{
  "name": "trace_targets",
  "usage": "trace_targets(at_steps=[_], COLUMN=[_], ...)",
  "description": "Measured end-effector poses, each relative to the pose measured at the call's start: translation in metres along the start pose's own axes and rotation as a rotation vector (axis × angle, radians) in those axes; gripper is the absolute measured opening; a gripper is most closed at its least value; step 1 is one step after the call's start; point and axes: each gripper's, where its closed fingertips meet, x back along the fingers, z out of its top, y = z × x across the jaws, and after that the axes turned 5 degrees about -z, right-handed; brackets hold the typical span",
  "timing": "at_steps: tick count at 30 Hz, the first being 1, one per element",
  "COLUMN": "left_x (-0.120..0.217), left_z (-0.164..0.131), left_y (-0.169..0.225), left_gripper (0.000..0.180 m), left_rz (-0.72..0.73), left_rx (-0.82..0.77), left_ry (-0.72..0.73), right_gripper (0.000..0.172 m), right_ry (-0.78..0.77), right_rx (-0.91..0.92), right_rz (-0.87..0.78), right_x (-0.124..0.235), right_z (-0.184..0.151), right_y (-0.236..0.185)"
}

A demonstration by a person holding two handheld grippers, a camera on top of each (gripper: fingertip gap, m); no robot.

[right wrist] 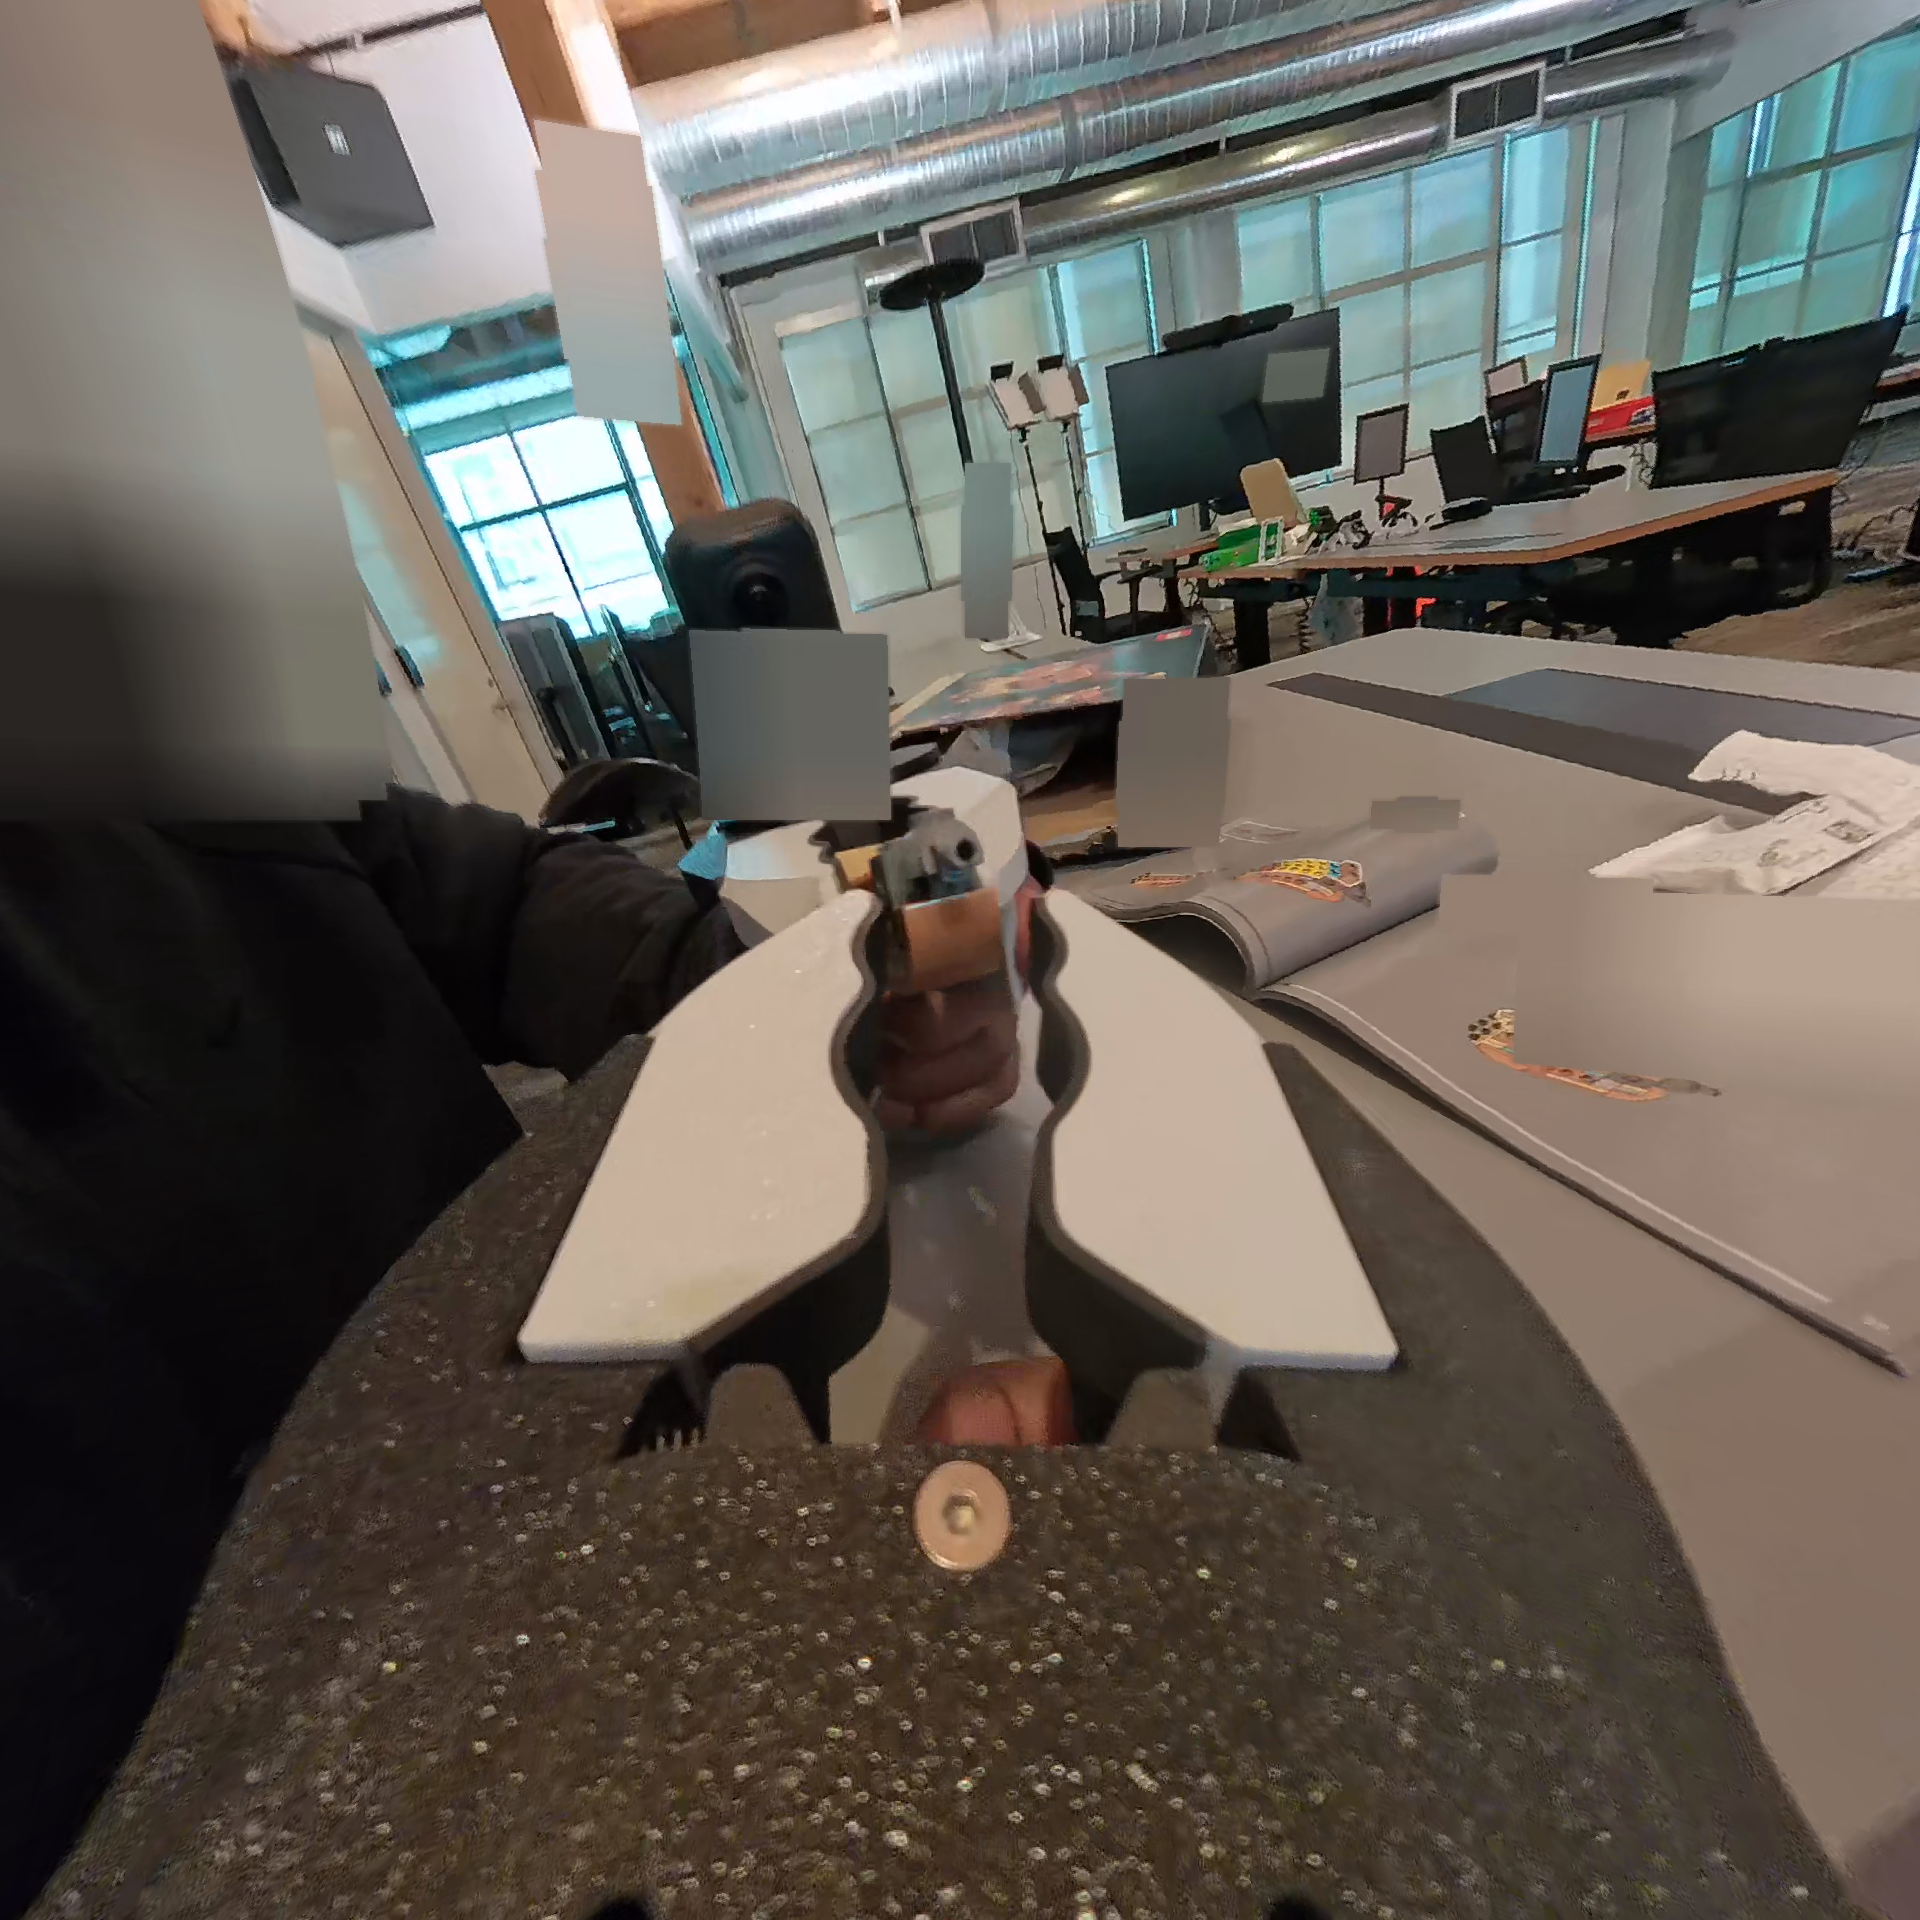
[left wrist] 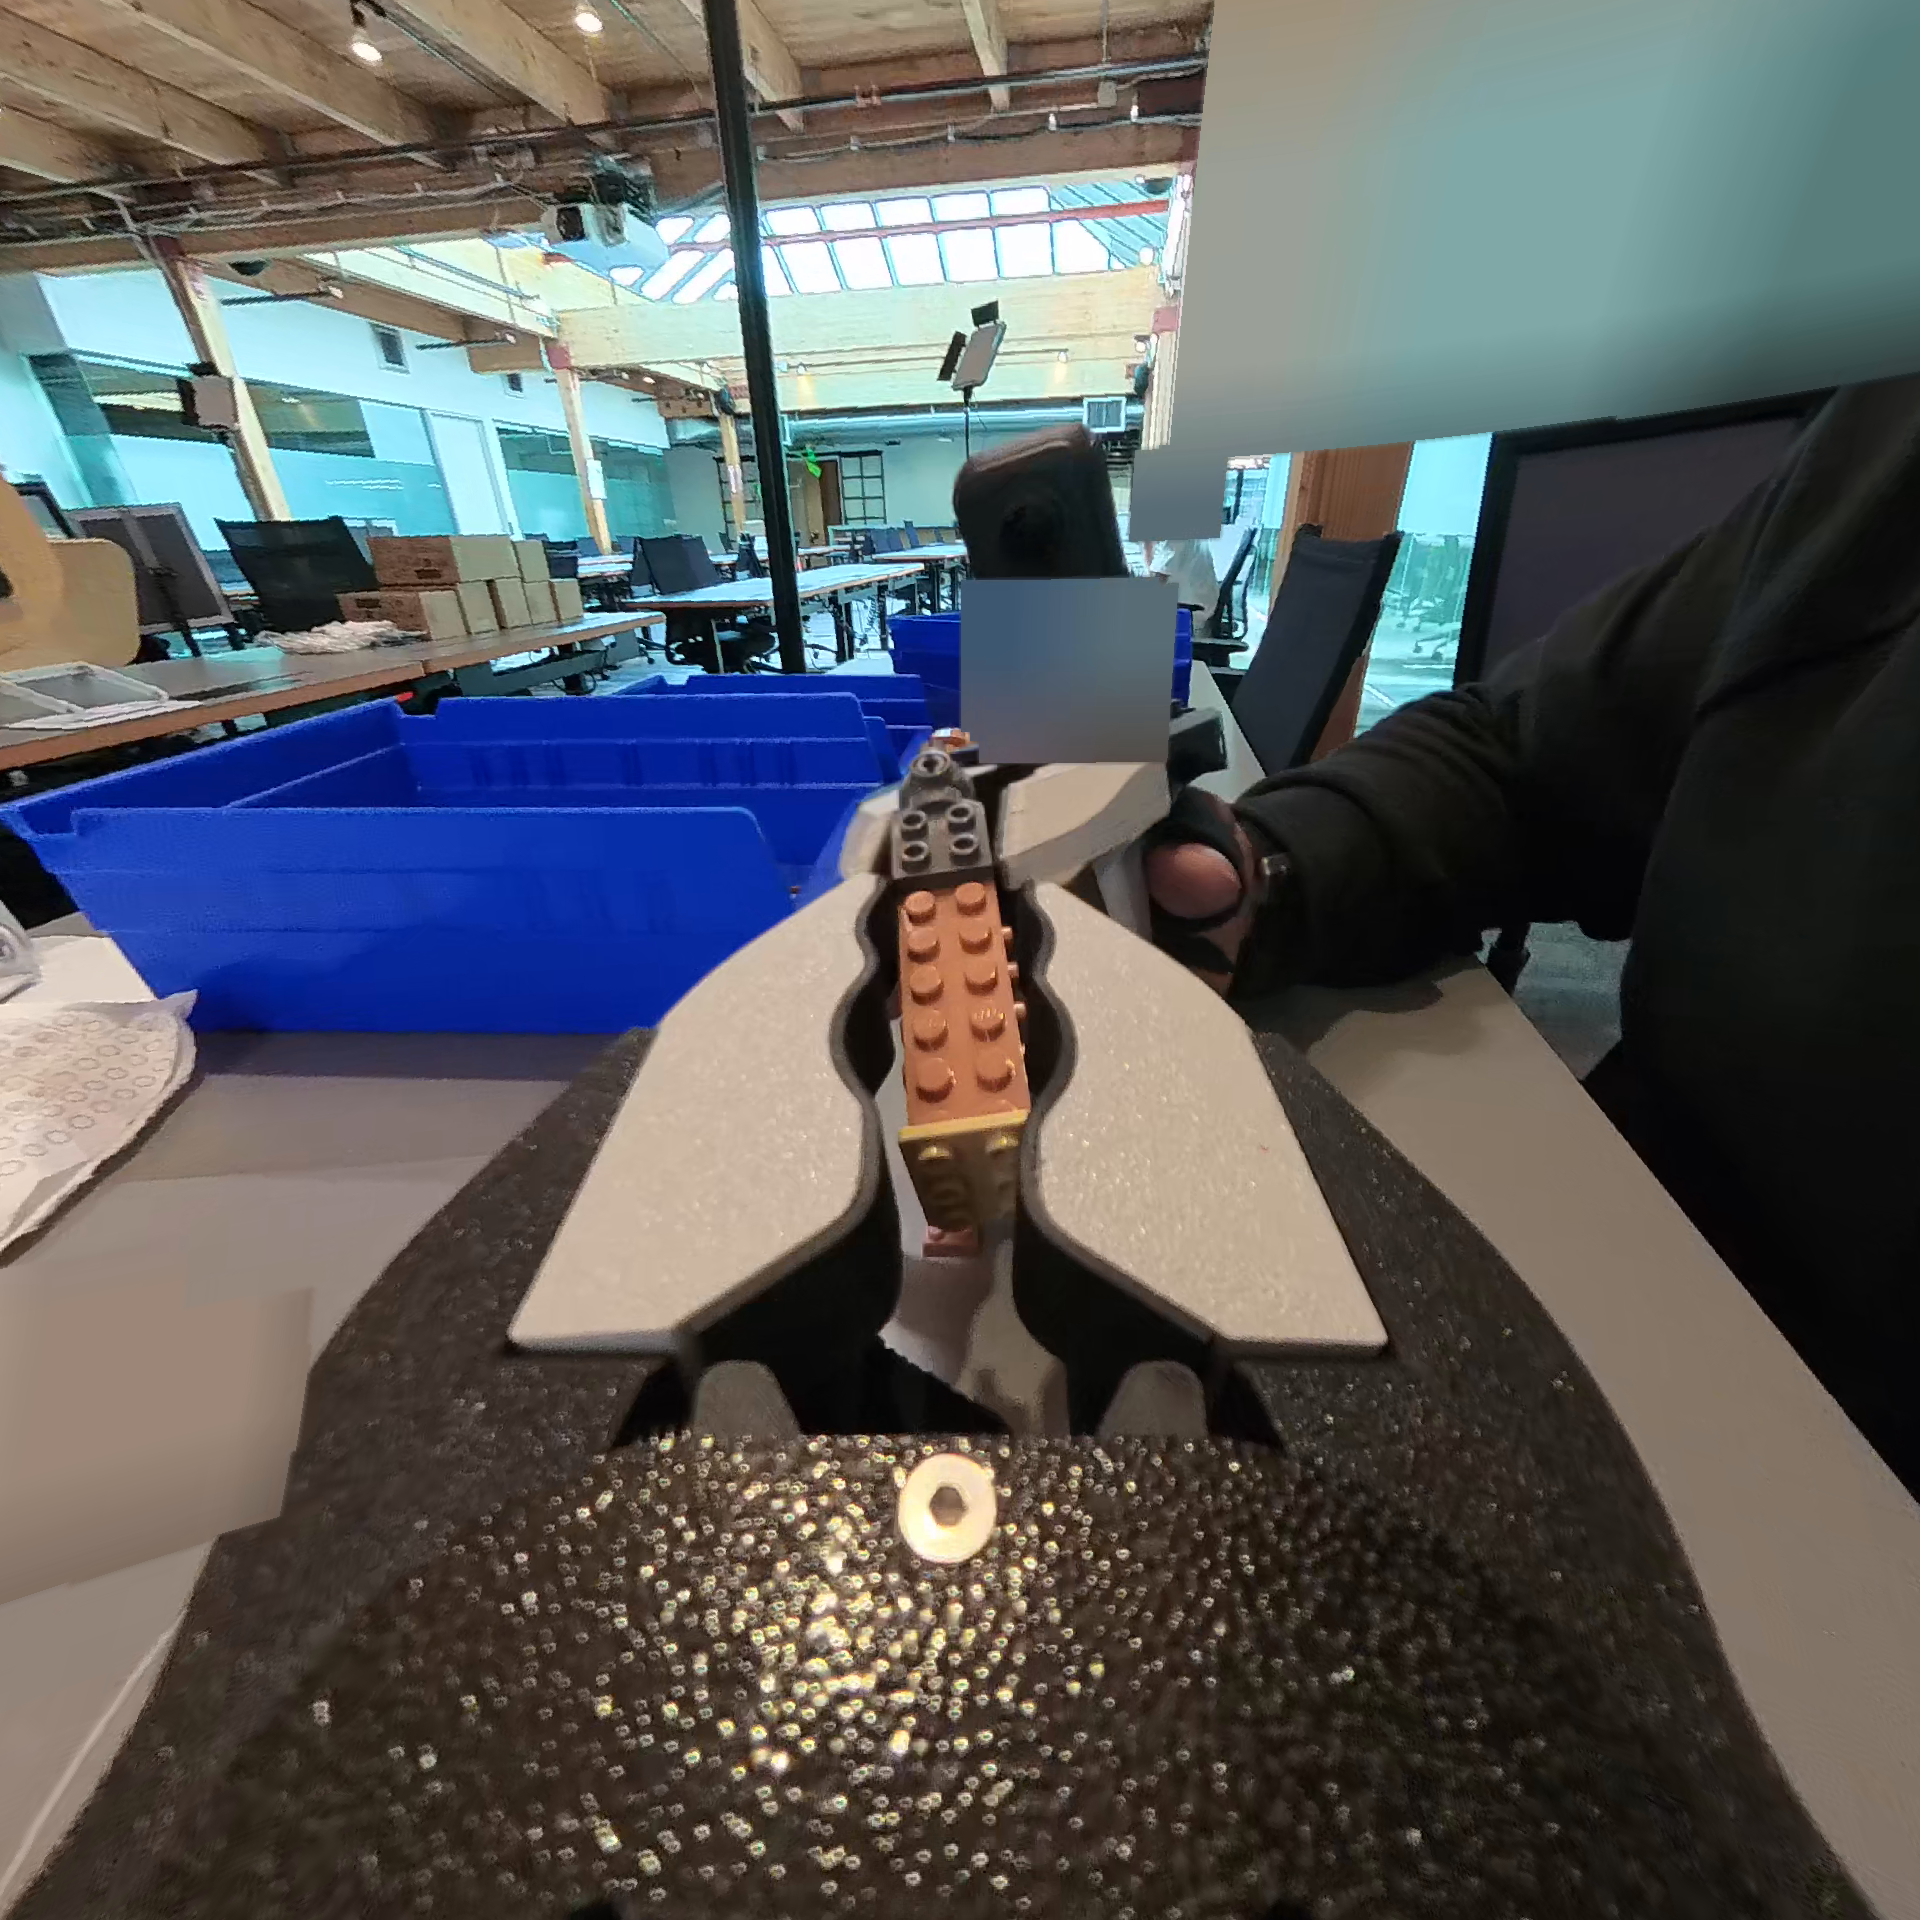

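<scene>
My left gripper (left wrist: 951, 904) is shut on a long brown studded brick assembly (left wrist: 961, 1018) that lies lengthwise between its fingers. The assembly has a gold plate (left wrist: 961, 1164) at its near end and a dark grey piece (left wrist: 940, 831) at its far tip. My right gripper (right wrist: 956, 920) faces it head on. The assembly's brown end (right wrist: 945, 940) and the grey piece (right wrist: 920, 847) stand between its fingertips, with a slit of room on the right side, so it counts as open. The right gripper's fingers (left wrist: 1081, 805) flank the grey piece in the left wrist view.
Blue bins (left wrist: 416, 862) stand behind on the grey table (left wrist: 312, 1143). A white patterned sheet (left wrist: 73, 1070) lies at the left. An open booklet (right wrist: 1403, 966) and white papers (right wrist: 1787, 821) lie to the right. A person's black sleeve (left wrist: 1558, 779) is close at the right. Only a small space, under 4 cm, lies between the two pairs of fingers.
</scene>
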Motion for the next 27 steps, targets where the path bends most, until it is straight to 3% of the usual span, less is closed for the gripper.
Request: trace_targets(at_steps=[10, 21, 27], left_x=[-0.001, -0.003, -0.003], left_z=[-0.005, -0.016, -0.012], left_y=[0.005, 0.013, 0.007], left_gripper=[0.020, 0.020, 0.027], left_rz=[-0.066, -0.129, -0.107], left_rx=[0.046, 0.047, 0.136], left_ry=[-0.058, -0.135, -0.070], right_gripper=[0.026, 0.018, 0.017], right_ry=[-0.106, -0.149, -0.050], right_rx=[0.286, 0.296, 0.226], right_rz=[0.017, 0.049, 0.028], right_x=[0.011, 0.012, 0.012], right_z=[-0.007, -0.014, -0.003], right_y=[-0.004, -0.008, -0.005])
